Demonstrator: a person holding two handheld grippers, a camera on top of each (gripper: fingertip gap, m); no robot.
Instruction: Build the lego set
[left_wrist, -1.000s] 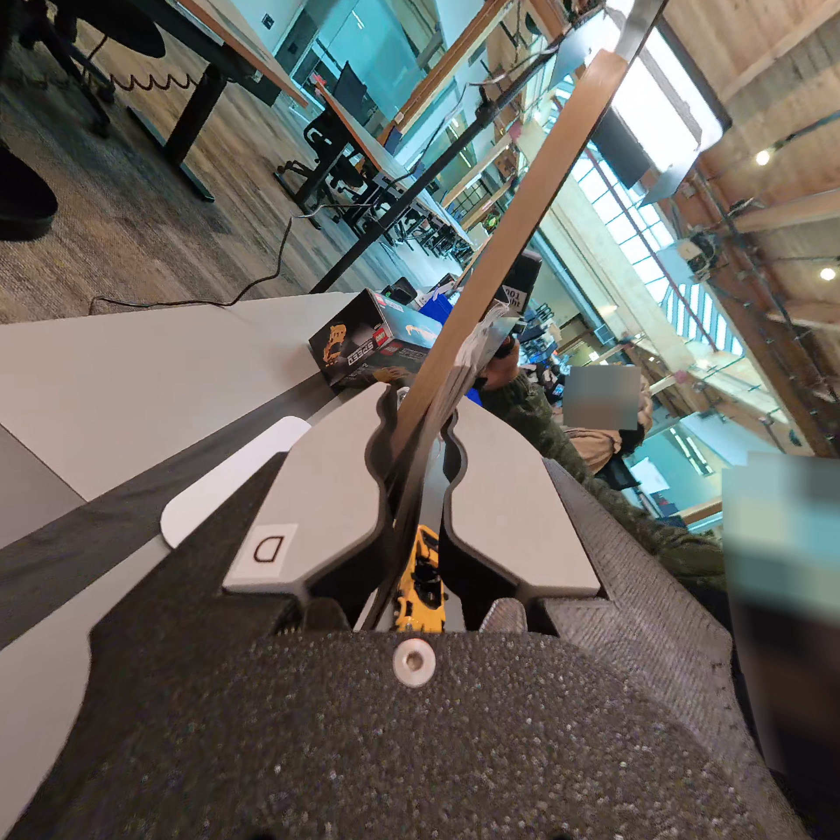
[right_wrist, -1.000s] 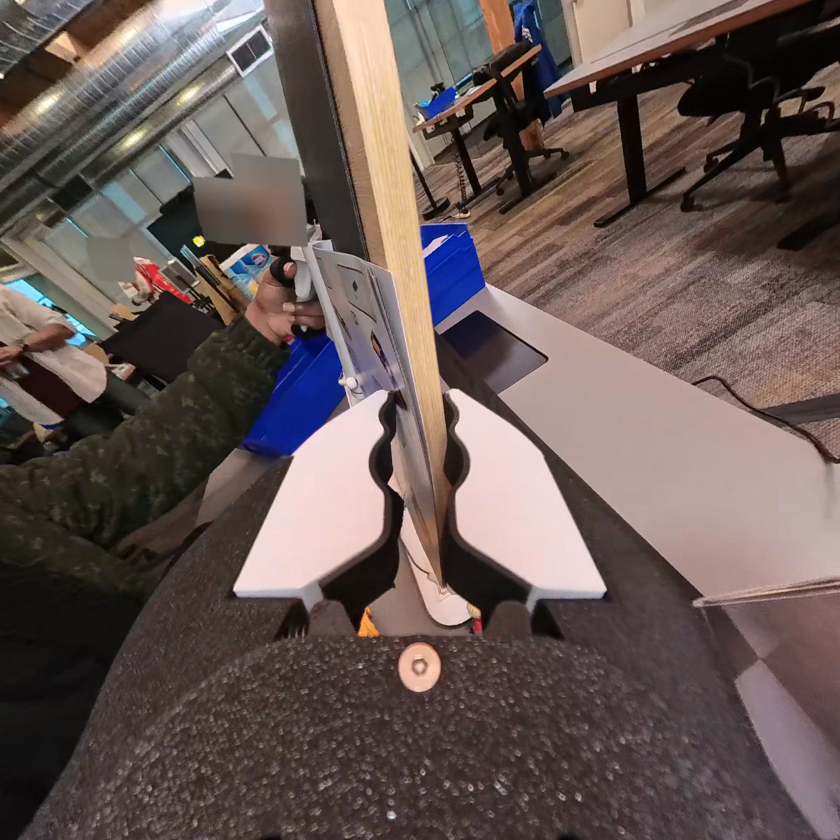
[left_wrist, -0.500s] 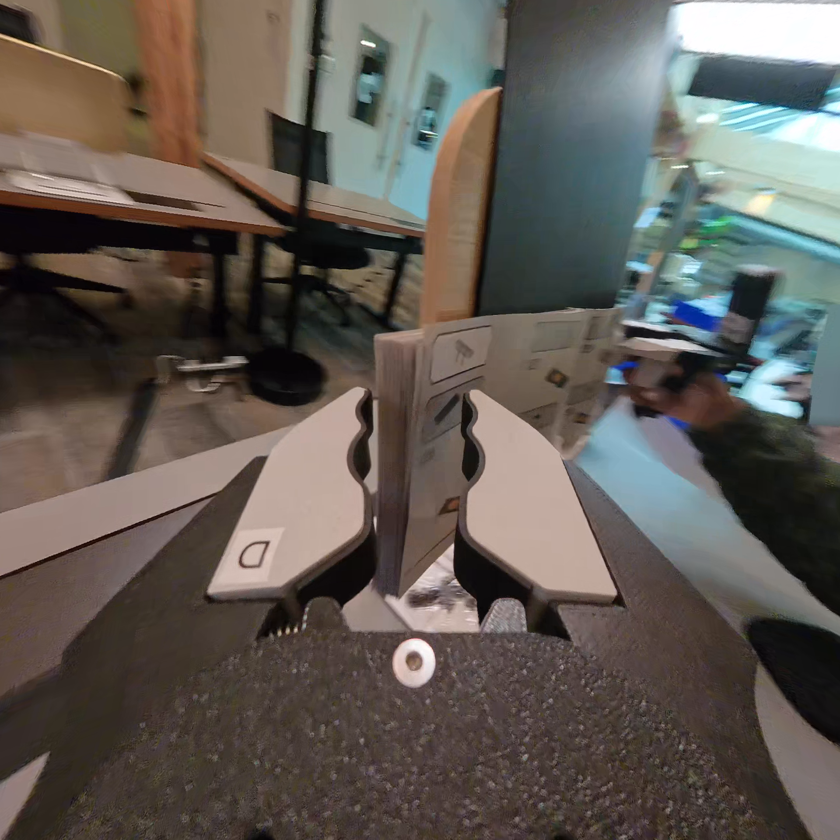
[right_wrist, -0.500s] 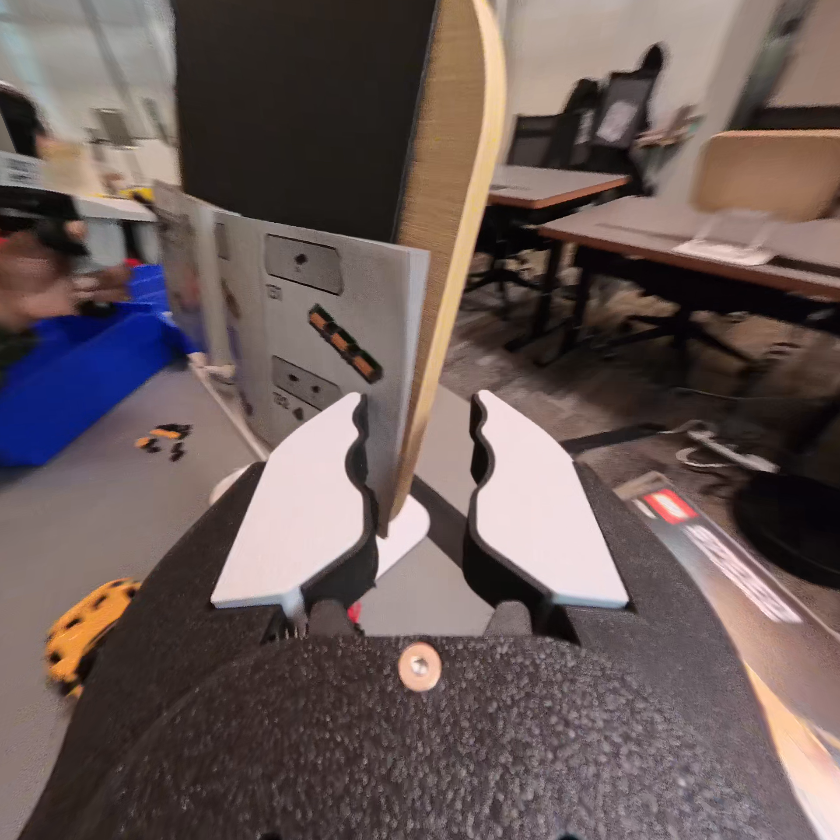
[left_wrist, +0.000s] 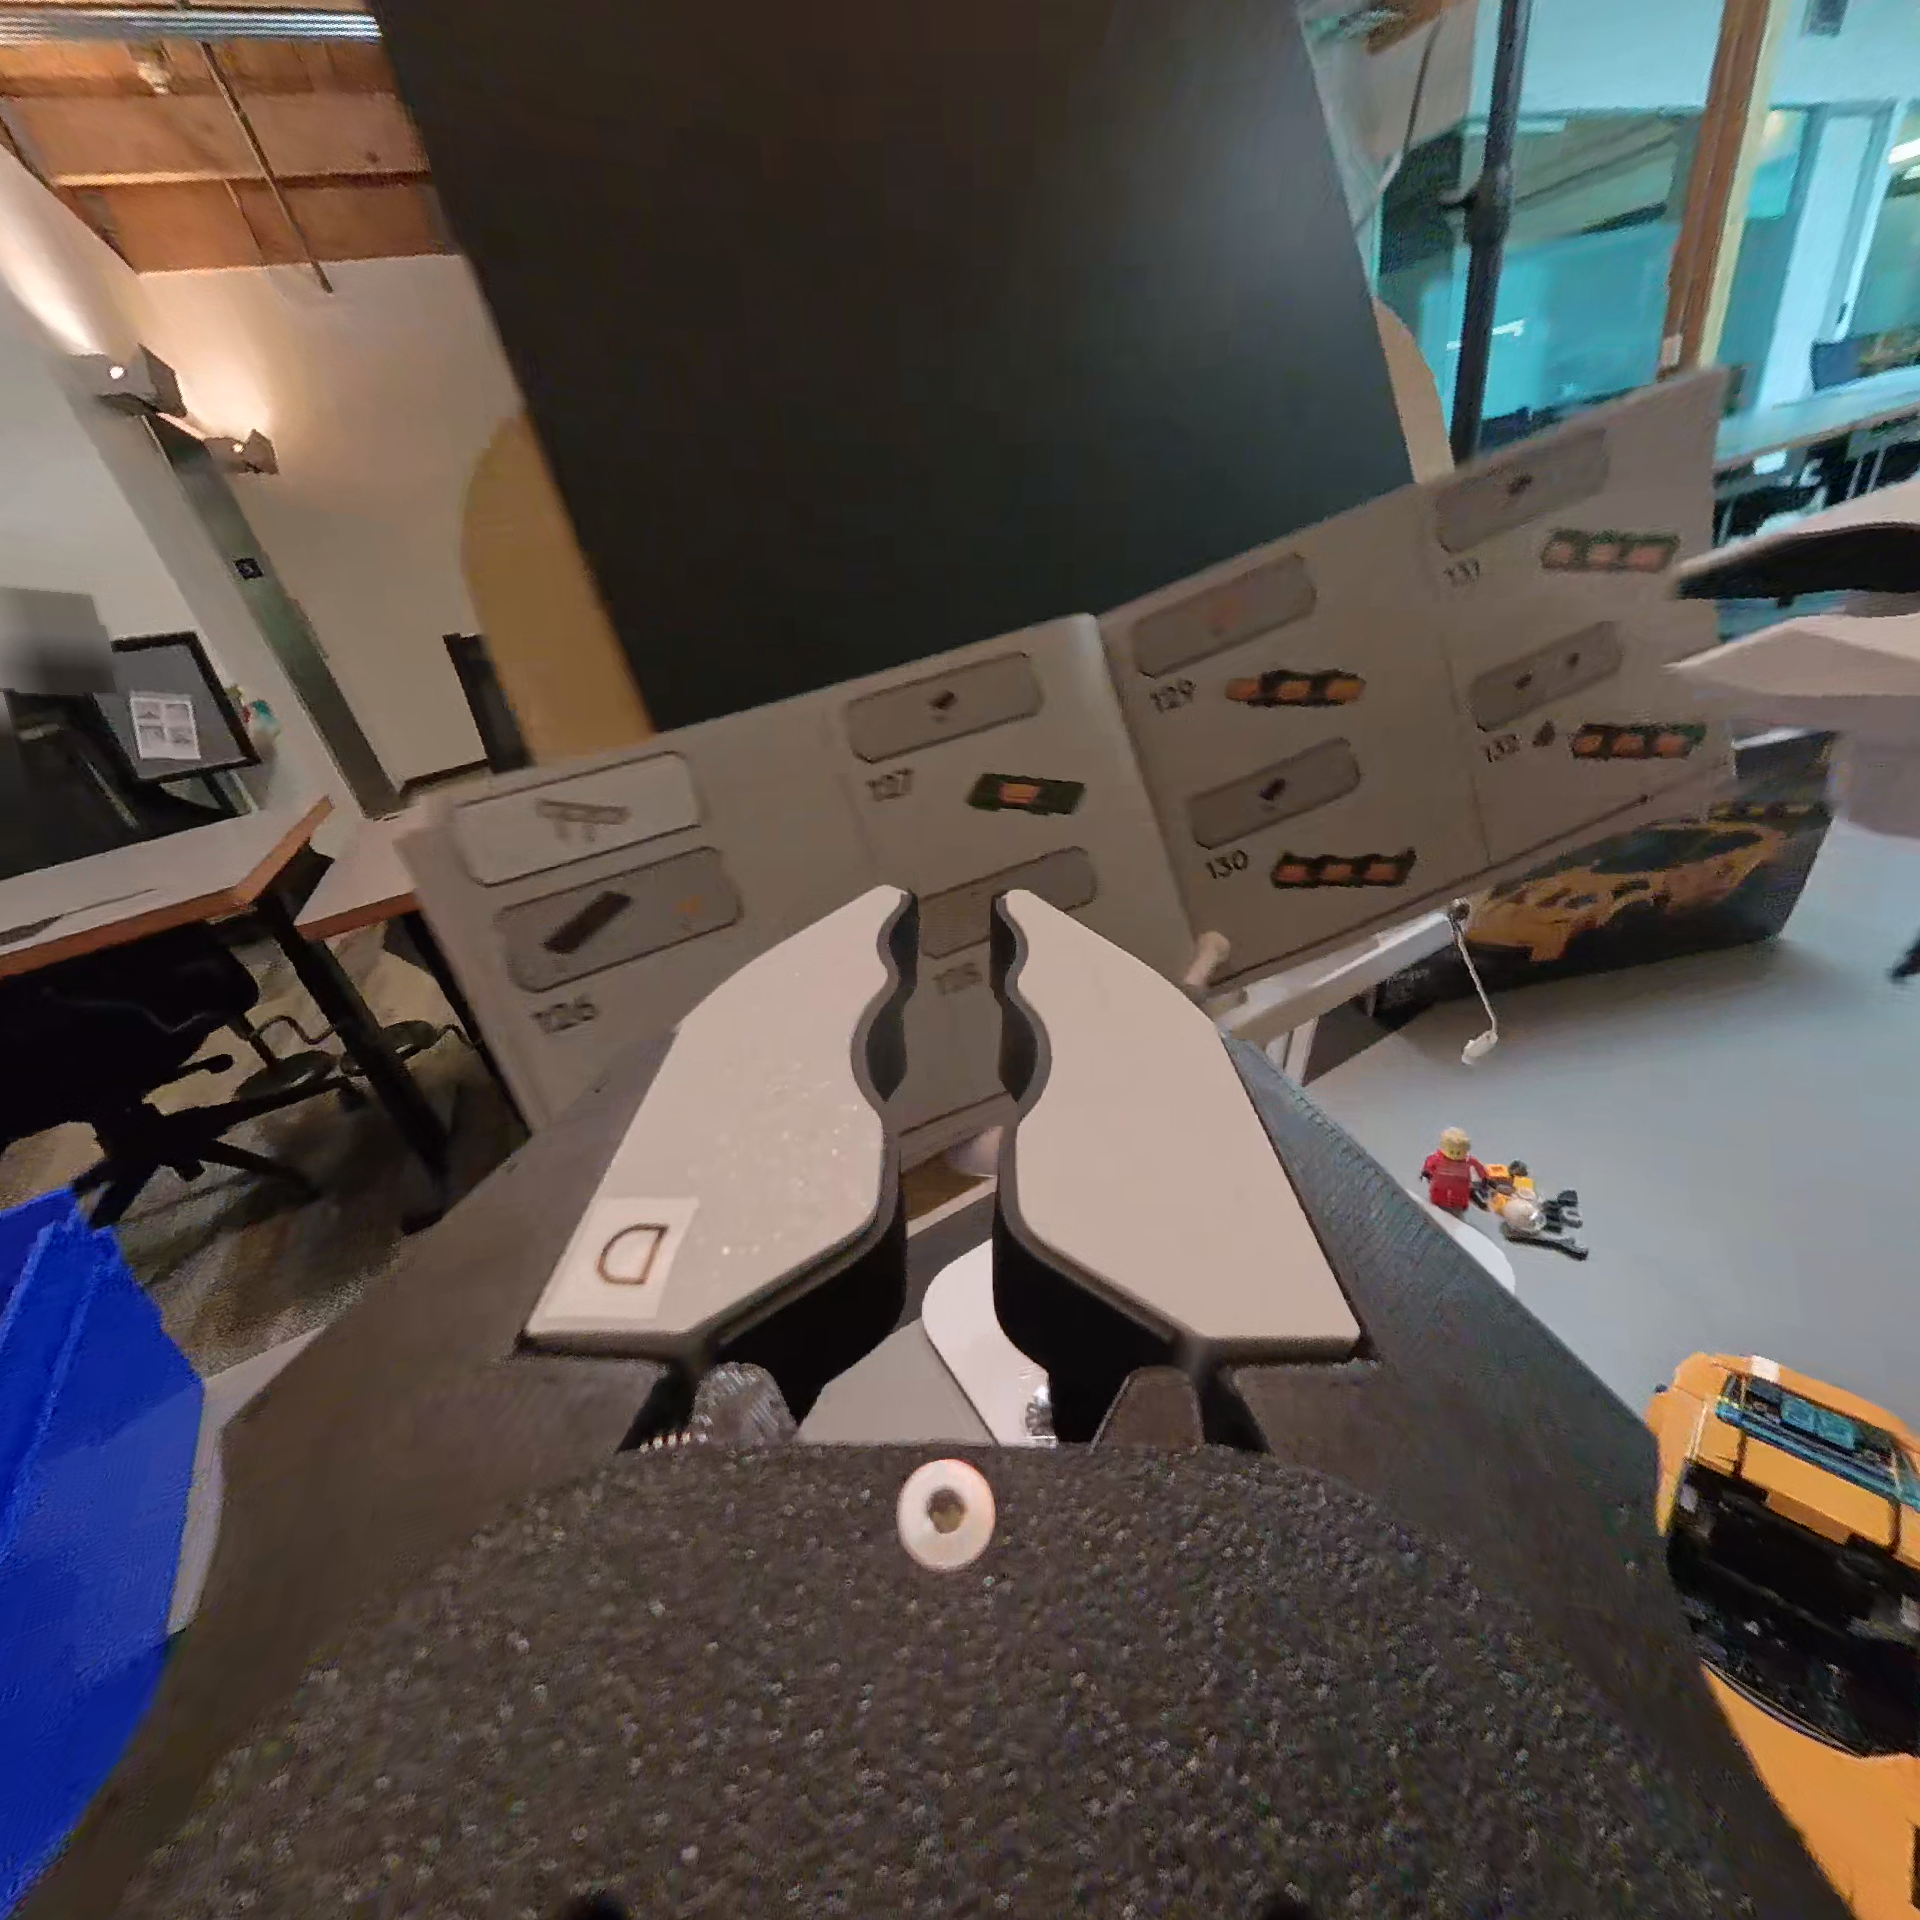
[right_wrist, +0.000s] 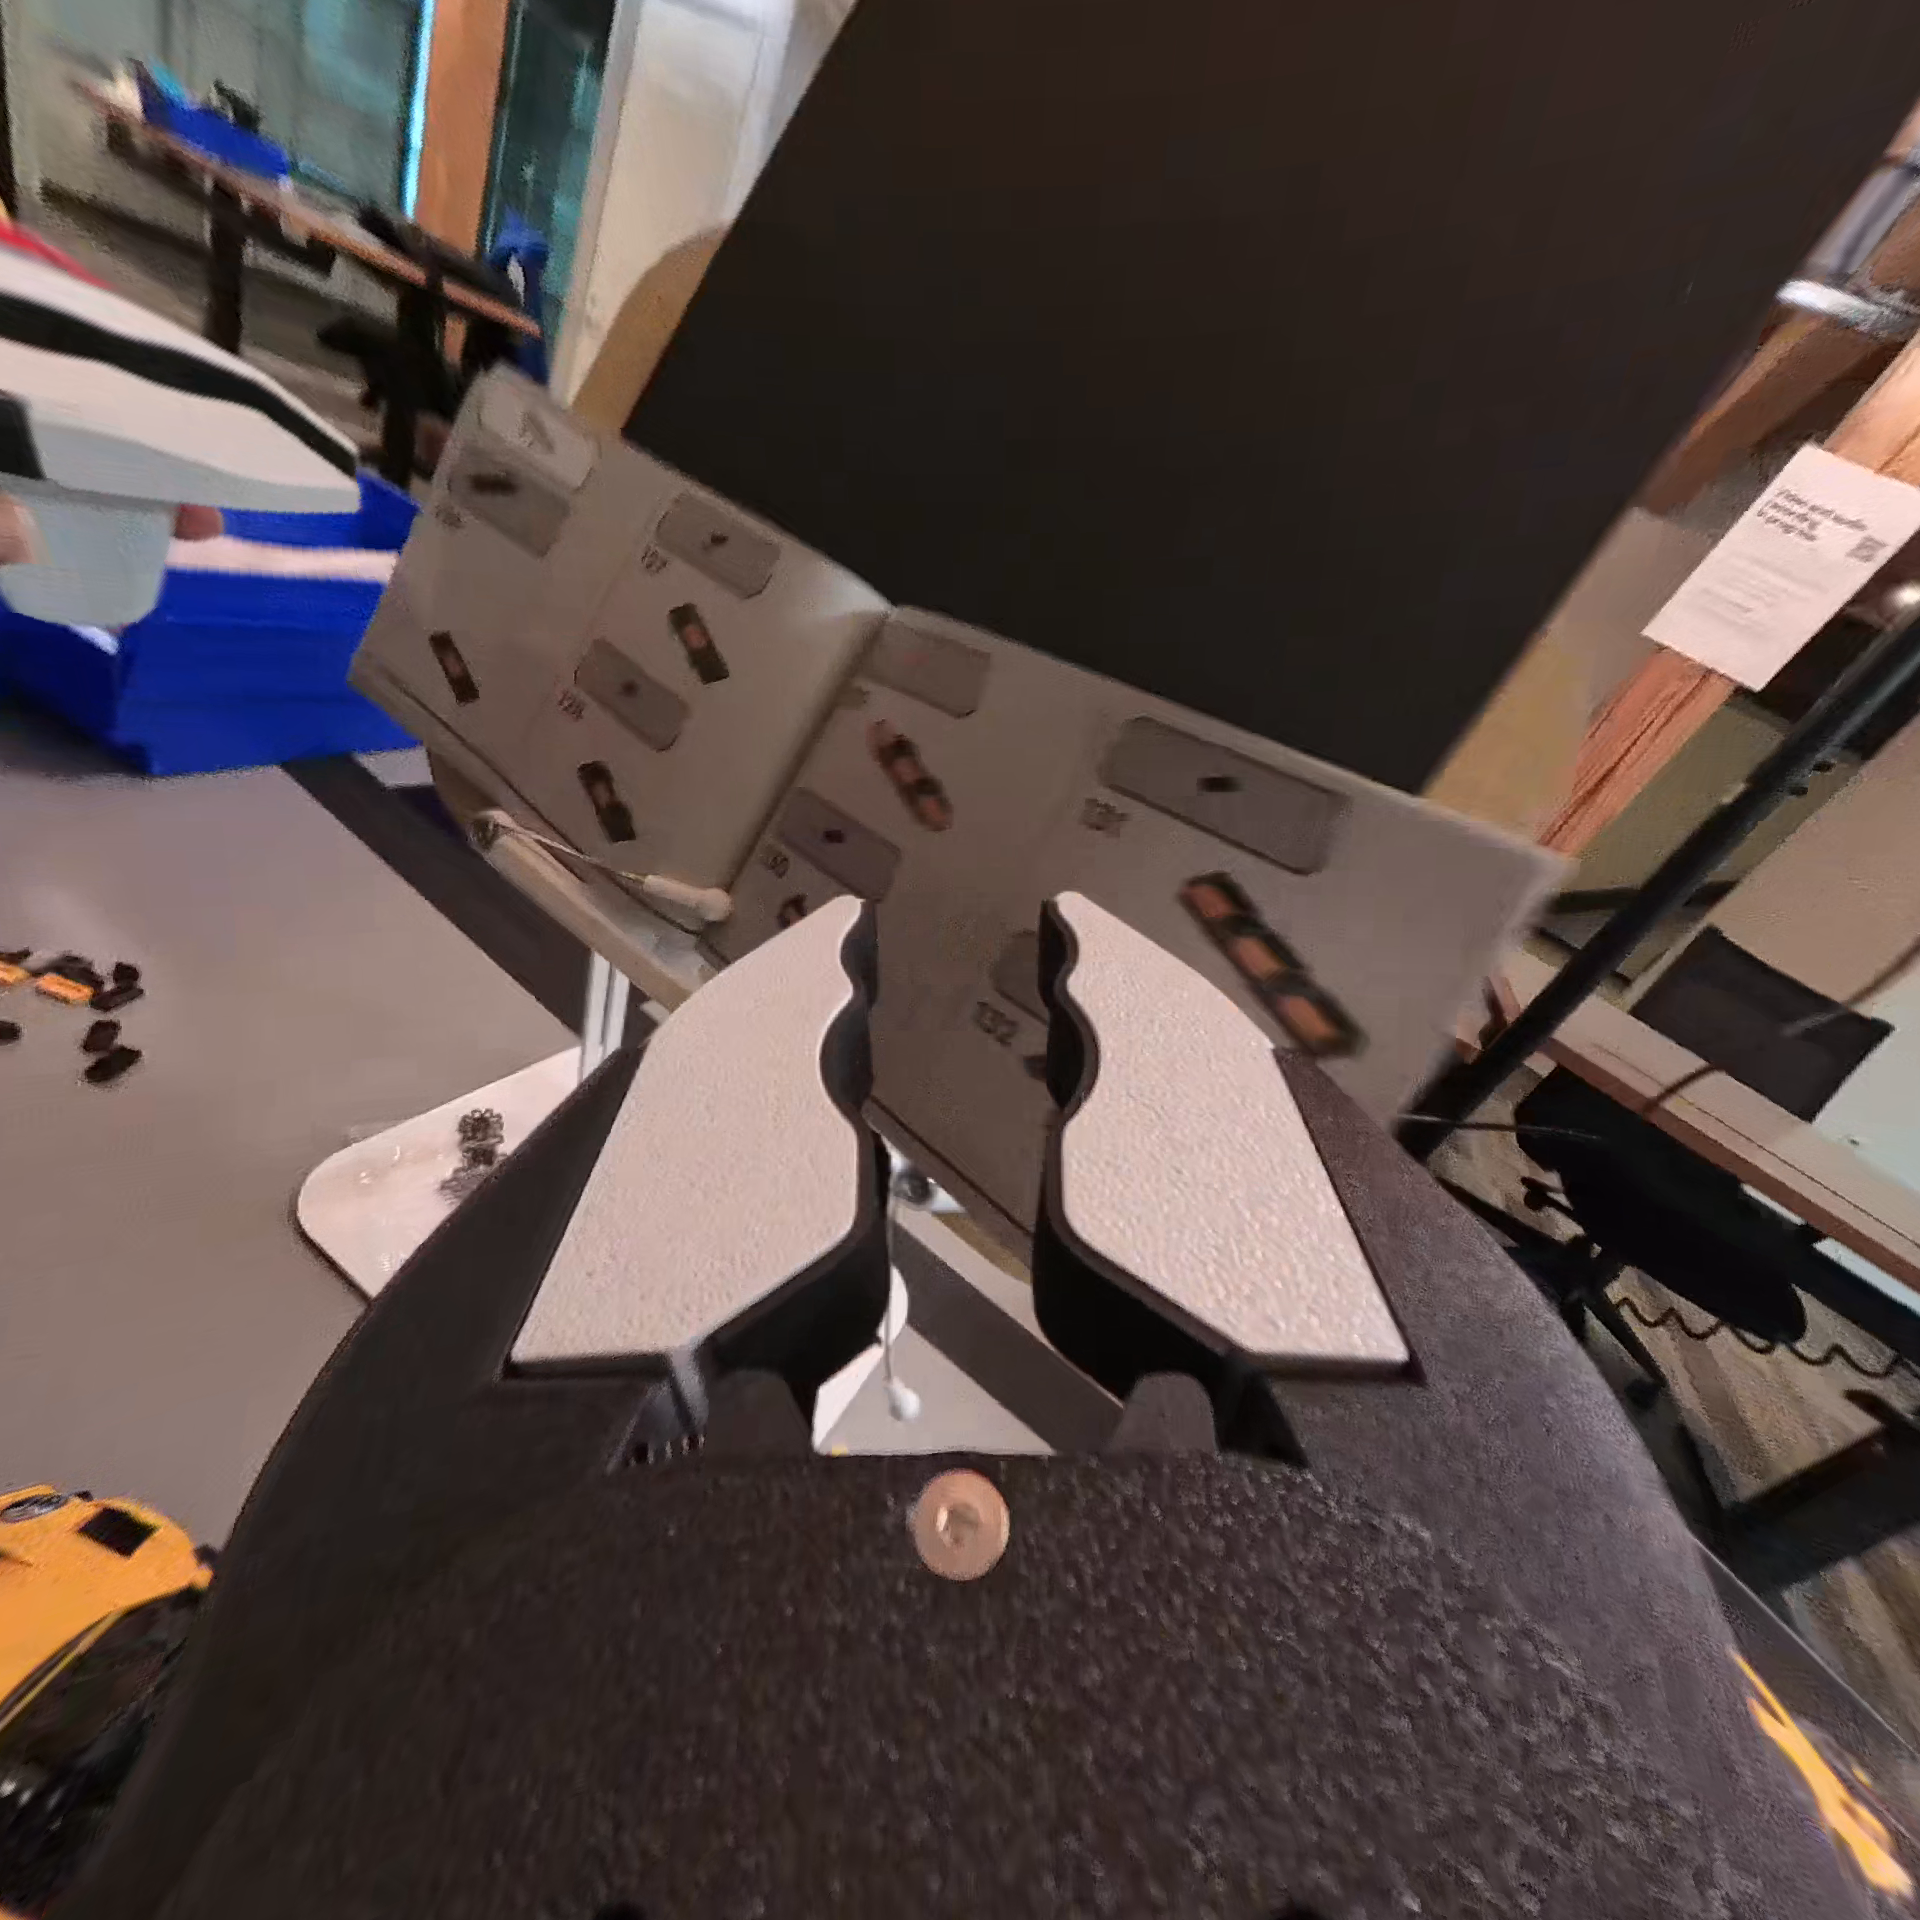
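An open instruction booklet (left_wrist: 1143, 748) stands on a white stand in front of a dark panel; it also shows in the right wrist view (right_wrist: 935, 748). My left gripper (left_wrist: 953, 906) faces the booklet, empty, jaws a narrow gap apart. My right gripper (right_wrist: 954, 914) faces it too, open wider and empty. A yellow Lego car (left_wrist: 1808, 1507) sits on the grey table at lower right, and at lower left in the right wrist view (right_wrist: 83, 1558). A red minifigure (left_wrist: 1455, 1169) stands beside small loose pieces (left_wrist: 1538, 1216). More loose pieces (right_wrist: 83, 1008) lie at the left.
The Lego box (left_wrist: 1662, 894) lies right of the stand. The white stand base (right_wrist: 395, 1184) holds small black parts. Blue bins (right_wrist: 260, 644) sit at the back left, and one is close on the left (left_wrist: 83, 1507). Desks and chairs stand beyond the table edge. From my right tips it is roughly 25 cm to the yellow Lego car (left_wrist: 1808, 1507); from my left, 30 cm.
Both views have swung round from the edge of the booklet and panel to face its open pages. Neither gripper has the booklet between its fingers now; the left jaws have narrowed.
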